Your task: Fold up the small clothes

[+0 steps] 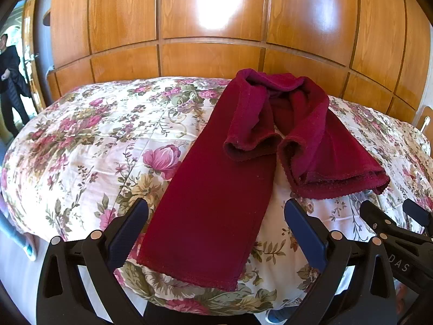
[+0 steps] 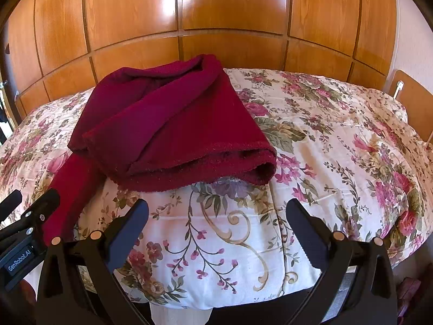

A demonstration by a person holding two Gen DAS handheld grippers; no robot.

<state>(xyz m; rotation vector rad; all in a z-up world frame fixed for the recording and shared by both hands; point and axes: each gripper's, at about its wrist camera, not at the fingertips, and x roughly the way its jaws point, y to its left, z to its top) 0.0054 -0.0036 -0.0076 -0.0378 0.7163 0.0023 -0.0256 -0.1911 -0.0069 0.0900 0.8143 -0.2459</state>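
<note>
Maroon garment [image 1: 216, 189] loosely draped on floral quilt [image 2: 297, 189], both grippers' jaws apart, empty, wooden panels [image 1: 211, 13] behind.

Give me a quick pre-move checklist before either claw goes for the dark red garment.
1. Left claw open: ok.
2. Right claw open: ok.
3. Both claws empty: ok.
4. Dark red garment lying flat: not ok; near strip flat, far end bunched, right part doubled over.
5. Near hem between left claw's fingers: ok, hem in line with the gap, not gripped.
6. Floral bedspread free of other items around garment: ok.
</note>
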